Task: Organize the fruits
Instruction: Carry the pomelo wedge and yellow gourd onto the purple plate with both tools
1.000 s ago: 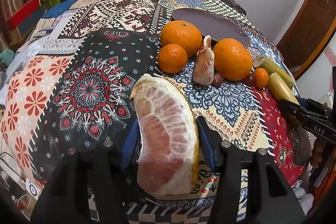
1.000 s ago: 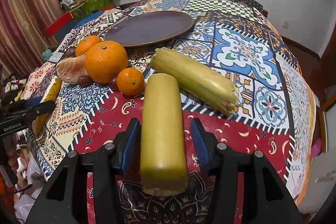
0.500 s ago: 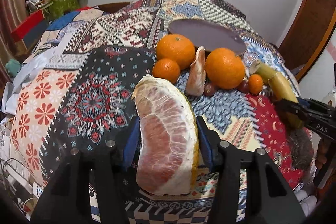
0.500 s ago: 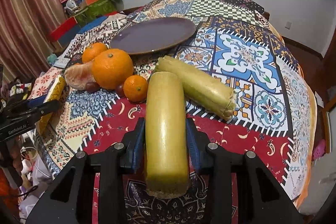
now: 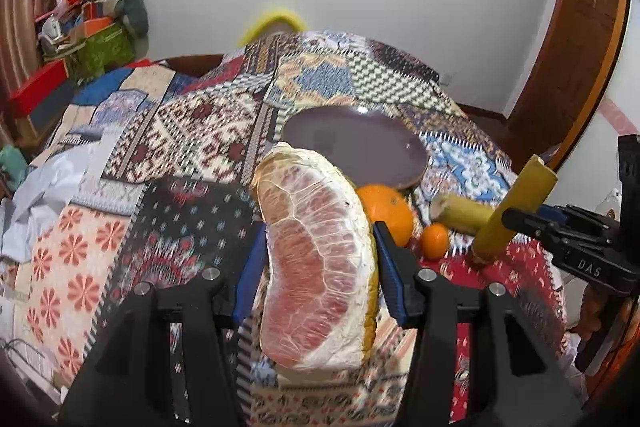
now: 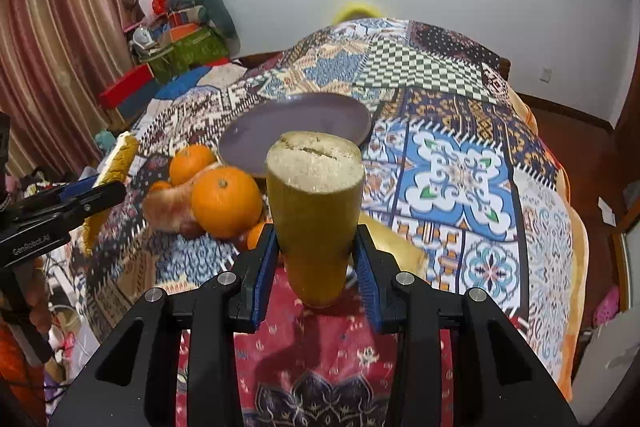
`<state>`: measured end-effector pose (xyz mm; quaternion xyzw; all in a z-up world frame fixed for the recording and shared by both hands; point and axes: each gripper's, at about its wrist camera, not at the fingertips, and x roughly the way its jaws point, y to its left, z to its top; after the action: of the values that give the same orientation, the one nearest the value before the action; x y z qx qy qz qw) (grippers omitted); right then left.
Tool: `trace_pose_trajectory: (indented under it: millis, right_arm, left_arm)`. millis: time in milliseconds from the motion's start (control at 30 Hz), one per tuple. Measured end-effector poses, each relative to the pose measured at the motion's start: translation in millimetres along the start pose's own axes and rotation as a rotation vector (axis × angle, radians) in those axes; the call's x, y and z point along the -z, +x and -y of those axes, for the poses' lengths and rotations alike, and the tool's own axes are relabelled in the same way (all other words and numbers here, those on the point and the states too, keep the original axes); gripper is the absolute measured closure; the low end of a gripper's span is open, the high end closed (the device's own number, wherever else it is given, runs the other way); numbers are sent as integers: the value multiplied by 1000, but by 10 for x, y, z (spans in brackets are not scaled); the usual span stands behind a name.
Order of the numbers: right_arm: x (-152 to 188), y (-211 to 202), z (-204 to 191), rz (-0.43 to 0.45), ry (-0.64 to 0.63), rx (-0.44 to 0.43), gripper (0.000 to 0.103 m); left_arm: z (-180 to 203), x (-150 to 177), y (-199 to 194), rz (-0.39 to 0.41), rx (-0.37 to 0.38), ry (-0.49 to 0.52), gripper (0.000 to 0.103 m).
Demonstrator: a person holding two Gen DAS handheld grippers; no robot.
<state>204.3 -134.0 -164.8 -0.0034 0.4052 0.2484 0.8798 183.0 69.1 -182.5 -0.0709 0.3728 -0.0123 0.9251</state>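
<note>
Because both pieces seem bound for the empty purple plate [image 5: 352, 143] beyond the oranges [image 6: 226, 201], the left tool [image 5: 318, 267] pinches a peeled pomelo wedge [image 5: 316, 263] and the right tool [image 6: 316, 263] pinches a sugarcane piece [image 6: 314, 211], both above the bench [image 6: 460, 179].

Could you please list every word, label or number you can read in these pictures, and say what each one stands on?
"DAS" stands on the black body of the right gripper, seen from the left wrist.
"GenRobot.AI" stands on the black body of the left gripper, seen from the right wrist.
Nothing else is readable.
</note>
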Motion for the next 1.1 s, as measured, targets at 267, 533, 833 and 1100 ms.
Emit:
trace_pose_trajectory:
  millis: [267,533,833,1100]
  right_arm:
    - [-239,44,6,45,-14,-14,69]
    - [-483,140,41,79,-26,-14,69]
    - [-672,334,98,84,-36,-4,69]
    - [-814,617,147,49,-58,-5,69]
  left_arm:
    - [96,-264,116,38,30,13,51]
    - [127,-514,279,66,44,23,51]
    - [96,-748,555,70,50,29,51]
    - [68,-938,915,39,57,35,51]
